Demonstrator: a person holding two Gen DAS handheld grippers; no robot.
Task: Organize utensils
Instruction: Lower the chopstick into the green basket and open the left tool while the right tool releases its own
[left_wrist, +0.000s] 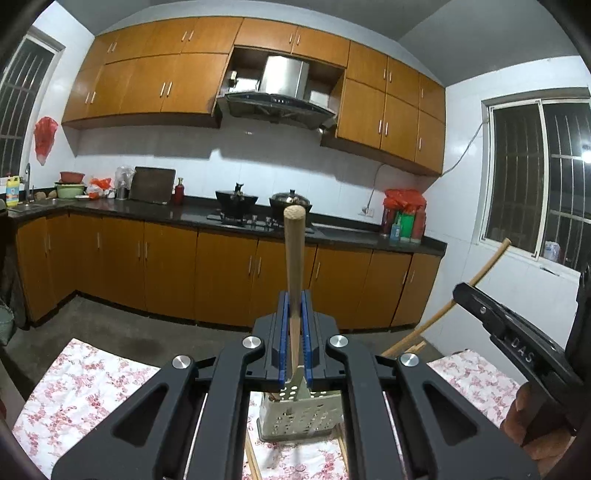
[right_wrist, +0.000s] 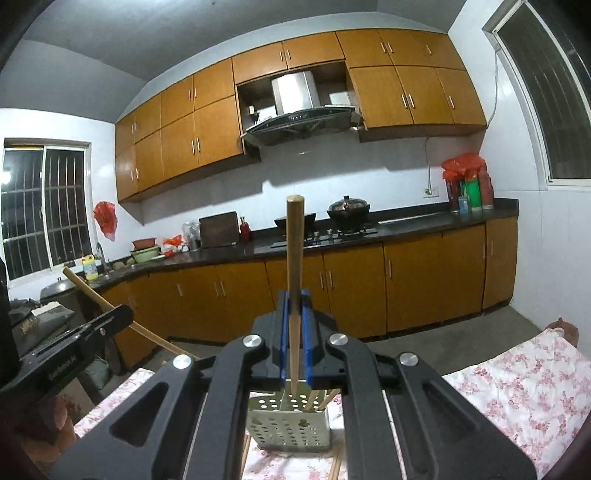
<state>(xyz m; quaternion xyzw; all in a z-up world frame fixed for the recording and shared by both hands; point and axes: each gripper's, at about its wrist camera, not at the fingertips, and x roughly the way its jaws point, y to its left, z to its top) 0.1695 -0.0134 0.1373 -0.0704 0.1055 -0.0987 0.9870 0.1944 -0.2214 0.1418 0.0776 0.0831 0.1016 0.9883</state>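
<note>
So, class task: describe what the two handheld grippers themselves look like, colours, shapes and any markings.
Both the left gripper and right gripper are matte black, with angular linkage arms bearing triangular cut-outs and round silver pivot bolts. The fingers carry blue ridged pads. Seen side-on from the left wrist view, the right gripper shows pale lettering, partly readable as "DAS". No cables or sleeves show.

A: Where does the holder (left_wrist: 301, 413) sit?

B: On the cloth-covered table (left_wrist: 85, 384), below and just ahead of both grippers. More chopsticks (right_wrist: 317, 398) stand inside it; others lie on the cloth beside its base.

A: And the held sticks?

B: The left gripper (left_wrist: 295, 325) clamps one chopstick (left_wrist: 294, 258) upright above the holder. The right gripper (right_wrist: 294, 325) clamps another chopstick (right_wrist: 294, 266) likewise, to the right of the left one.

A: Background?

B: The counter (left_wrist: 192, 212) runs behind the table, stove (left_wrist: 243, 219) at its middle, cupboards (left_wrist: 155, 81) above.
</note>
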